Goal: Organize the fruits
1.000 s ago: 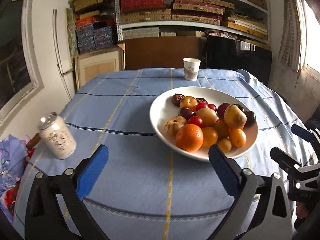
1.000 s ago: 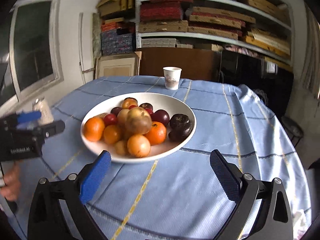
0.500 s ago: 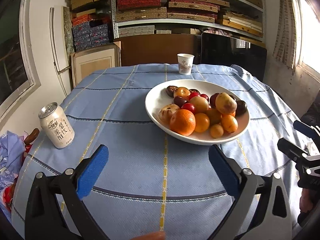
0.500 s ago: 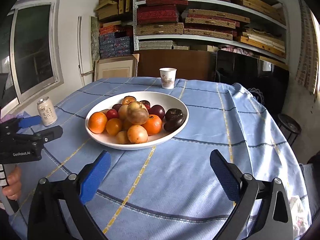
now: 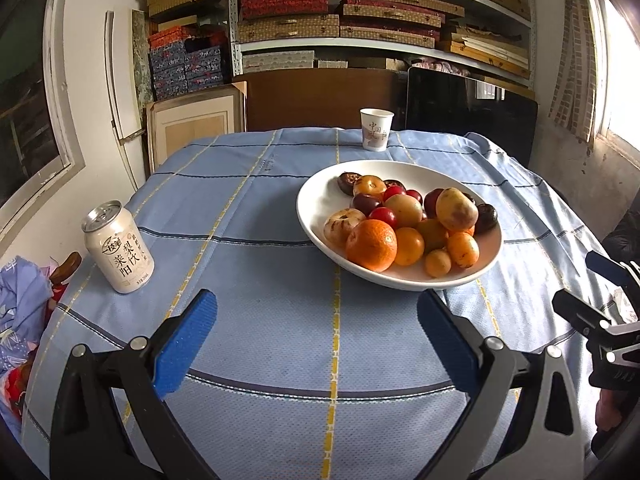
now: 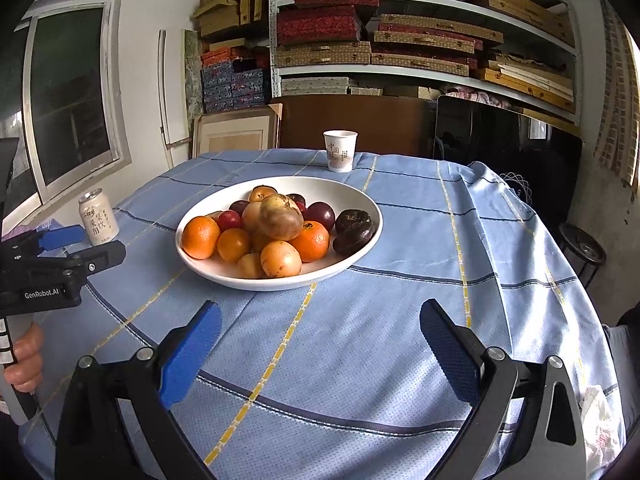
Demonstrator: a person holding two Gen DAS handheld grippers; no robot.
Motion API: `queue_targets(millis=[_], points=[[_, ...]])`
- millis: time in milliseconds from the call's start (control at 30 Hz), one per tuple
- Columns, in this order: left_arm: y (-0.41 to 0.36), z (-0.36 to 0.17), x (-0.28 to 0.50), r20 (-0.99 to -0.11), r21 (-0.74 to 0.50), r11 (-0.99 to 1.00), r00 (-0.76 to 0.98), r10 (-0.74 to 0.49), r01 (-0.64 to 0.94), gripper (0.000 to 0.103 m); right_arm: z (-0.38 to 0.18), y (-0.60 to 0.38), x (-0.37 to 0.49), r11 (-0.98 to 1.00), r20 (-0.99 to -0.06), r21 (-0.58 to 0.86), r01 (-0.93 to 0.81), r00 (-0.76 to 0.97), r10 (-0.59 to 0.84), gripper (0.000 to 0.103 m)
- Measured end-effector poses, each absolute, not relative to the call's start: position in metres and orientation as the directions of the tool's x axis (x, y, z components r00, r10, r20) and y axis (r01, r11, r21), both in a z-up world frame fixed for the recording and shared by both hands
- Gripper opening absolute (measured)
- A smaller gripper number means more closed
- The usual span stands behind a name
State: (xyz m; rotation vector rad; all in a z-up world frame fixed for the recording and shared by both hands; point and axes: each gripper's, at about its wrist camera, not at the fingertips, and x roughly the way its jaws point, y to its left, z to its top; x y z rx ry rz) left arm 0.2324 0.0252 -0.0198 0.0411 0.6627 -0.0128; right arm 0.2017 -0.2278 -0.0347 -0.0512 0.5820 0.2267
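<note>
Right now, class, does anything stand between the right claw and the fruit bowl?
Nothing visible does. Only bare blue tablecloth lies between the open right claw and the bowl; the can stands off to the left.

I see a white bowl [image 5: 320, 204] of orange, red, yellow and dark purple fruit [image 5: 408, 220] on my worktop's light-blue cloth [image 5: 260, 320] with yellow and navy stripes.

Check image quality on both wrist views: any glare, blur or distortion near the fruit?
Left wrist view: the window at right is blown out, the white fruit bowl is sharp, and fisheye bends the metal shelves. Right wrist view: even light, the bowl in focus, soft shadows on the blue checked tablecloth, dark vignette in the corners.
</note>
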Motion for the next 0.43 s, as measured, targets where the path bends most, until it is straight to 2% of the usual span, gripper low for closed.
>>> queue_targets(millis=[433], points=[[0.0340, -0.0171, 0.2313, -0.611, 0.031, 1.000, 0.791, 0.022, -0.004, 0.098, -0.0356, -0.2232, 0.2021, 0.972, -0.551, 0.000, -0.235, 0.811, 0.196, 0.100]])
